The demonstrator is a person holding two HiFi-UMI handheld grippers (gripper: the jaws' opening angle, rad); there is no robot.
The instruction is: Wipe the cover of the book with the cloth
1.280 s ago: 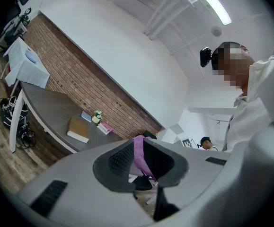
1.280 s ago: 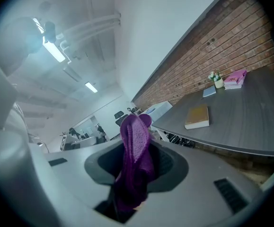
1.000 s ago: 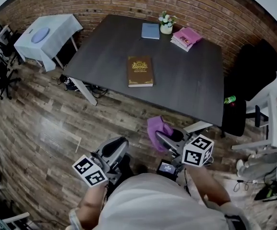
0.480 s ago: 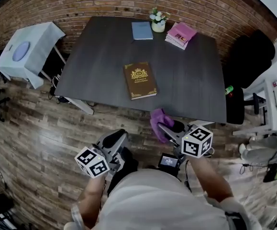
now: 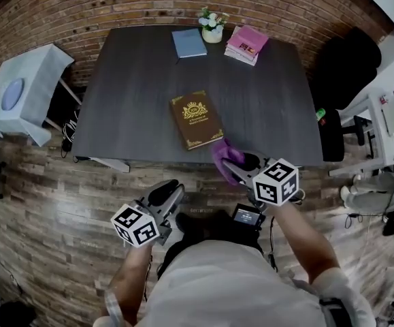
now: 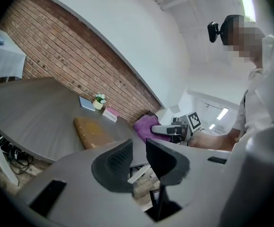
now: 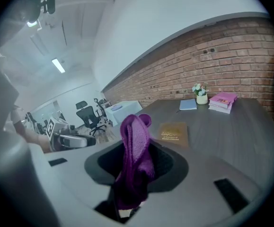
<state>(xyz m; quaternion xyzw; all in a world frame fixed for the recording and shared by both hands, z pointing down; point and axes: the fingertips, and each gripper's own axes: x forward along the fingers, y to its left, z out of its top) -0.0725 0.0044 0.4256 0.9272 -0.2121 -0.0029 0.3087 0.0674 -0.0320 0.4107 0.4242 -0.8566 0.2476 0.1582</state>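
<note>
While the brown book (image 5: 195,119) lies flat and cover up near the front edge of the dark surface (image 5: 135,80), turned a little askew, the purple cloth (image 5: 225,157) hangs just off its near right corner, right at that edge. Whether cloth and book touch cannot be told. The right gripper (image 5: 239,167) has its jaws clenched on the cloth, which bunches up between them. The left gripper (image 5: 171,189) is lower down over the wooden floor (image 5: 60,196), short of the surface; its jaws have just been opening and now stand slightly apart, grasping nothing. At the far edge sit a blue notebook (image 5: 188,43), a small pot of flowers (image 5: 211,27) and a stack of pink books (image 5: 245,44). A small white table (image 5: 23,90) stands off to the left, by the brick wall (image 5: 115,5).
</note>
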